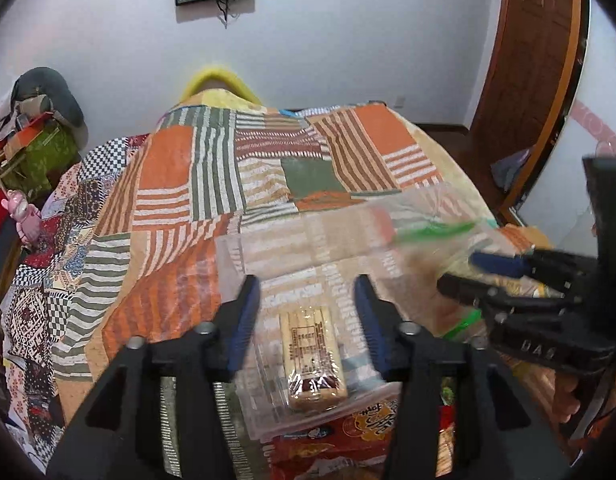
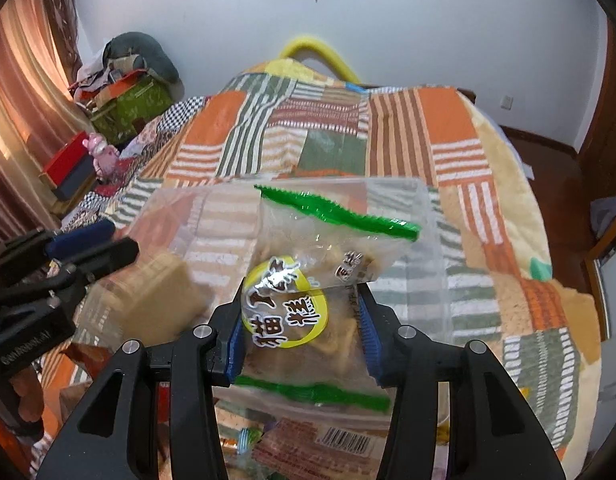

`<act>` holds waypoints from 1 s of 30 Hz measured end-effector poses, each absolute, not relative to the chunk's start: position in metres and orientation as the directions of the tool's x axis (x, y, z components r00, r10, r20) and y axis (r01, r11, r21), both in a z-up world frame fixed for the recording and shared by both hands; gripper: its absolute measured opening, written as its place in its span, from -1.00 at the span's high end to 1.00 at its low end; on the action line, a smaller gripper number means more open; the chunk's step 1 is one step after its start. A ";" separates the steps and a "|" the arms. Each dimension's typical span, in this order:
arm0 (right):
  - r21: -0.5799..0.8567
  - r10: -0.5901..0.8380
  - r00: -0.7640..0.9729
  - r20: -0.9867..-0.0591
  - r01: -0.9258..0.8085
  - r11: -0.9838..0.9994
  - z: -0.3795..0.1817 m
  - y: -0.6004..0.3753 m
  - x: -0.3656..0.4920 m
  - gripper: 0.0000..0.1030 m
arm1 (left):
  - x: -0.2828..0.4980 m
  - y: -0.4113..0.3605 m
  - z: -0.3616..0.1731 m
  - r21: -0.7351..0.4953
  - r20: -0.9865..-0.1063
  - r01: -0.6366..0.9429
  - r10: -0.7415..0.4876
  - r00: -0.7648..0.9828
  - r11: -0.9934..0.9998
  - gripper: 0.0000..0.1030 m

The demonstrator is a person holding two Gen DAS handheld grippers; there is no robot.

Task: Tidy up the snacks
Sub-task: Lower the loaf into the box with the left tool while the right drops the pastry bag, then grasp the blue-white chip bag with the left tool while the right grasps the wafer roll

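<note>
Two hand-held grippers worked over a patchwork quilt (image 1: 268, 168) that covered the bed. Against this quilt lay a clear plastic bag (image 1: 308, 240), and all positions below are given relative to it.

Left gripper (image 1: 306, 292): its blue-padded jaws stood apart above the near half of the bag, with nothing pressed between them. A wrapped biscuit bar (image 1: 314, 360) lay between the fingers, seen through the clear film (whether it sat inside the bag or only under it could not be told), and neither pad touched it.

Right gripper (image 2: 302, 308): its jaws were closed on a green-edged snack packet (image 2: 308, 280), both pads pressing the packet's sides. The packet, with a yellow ring label and green serrated seams at top and bottom, was held in front of the bag's right portion; in the left wrist view it appeared only as a blurred green streak near the bag's right edge.

Near edge of the bag: a red snack packet (image 1: 348, 436) lay partly beneath it, close to the left gripper's body.

Beyond the bag, at the quilt's far end, a yellow curved rail (image 2: 316, 52) rose against the white wall (image 2: 428, 20).
</note>
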State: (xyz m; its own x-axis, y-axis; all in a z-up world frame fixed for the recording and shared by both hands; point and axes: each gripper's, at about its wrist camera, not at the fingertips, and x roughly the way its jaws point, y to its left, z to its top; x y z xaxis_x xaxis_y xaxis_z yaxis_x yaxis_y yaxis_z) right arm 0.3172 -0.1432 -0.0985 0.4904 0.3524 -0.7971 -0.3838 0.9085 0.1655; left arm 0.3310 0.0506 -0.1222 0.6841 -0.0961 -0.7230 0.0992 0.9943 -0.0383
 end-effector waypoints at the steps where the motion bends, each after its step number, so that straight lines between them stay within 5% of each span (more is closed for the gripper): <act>1: 0.173 0.358 0.485 -0.798 -0.385 0.907 -0.098 -0.144 0.316 0.13 | 0.329 0.052 -0.119 -0.040 -0.718 0.096 -0.096 0.690 0.995 -0.10; 21: 0.138 0.392 0.601 -0.696 -0.424 0.895 -0.035 -0.183 0.204 -0.13 | 0.177 0.045 -0.084 -0.071 -0.652 0.072 -0.101 0.751 0.995 -0.90; 30: 0.118 0.389 0.605 -0.694 -0.437 0.891 -0.045 -0.190 0.161 -0.18 | 0.135 0.025 -0.130 -0.119 -0.742 0.080 -0.142 0.655 0.990 -0.92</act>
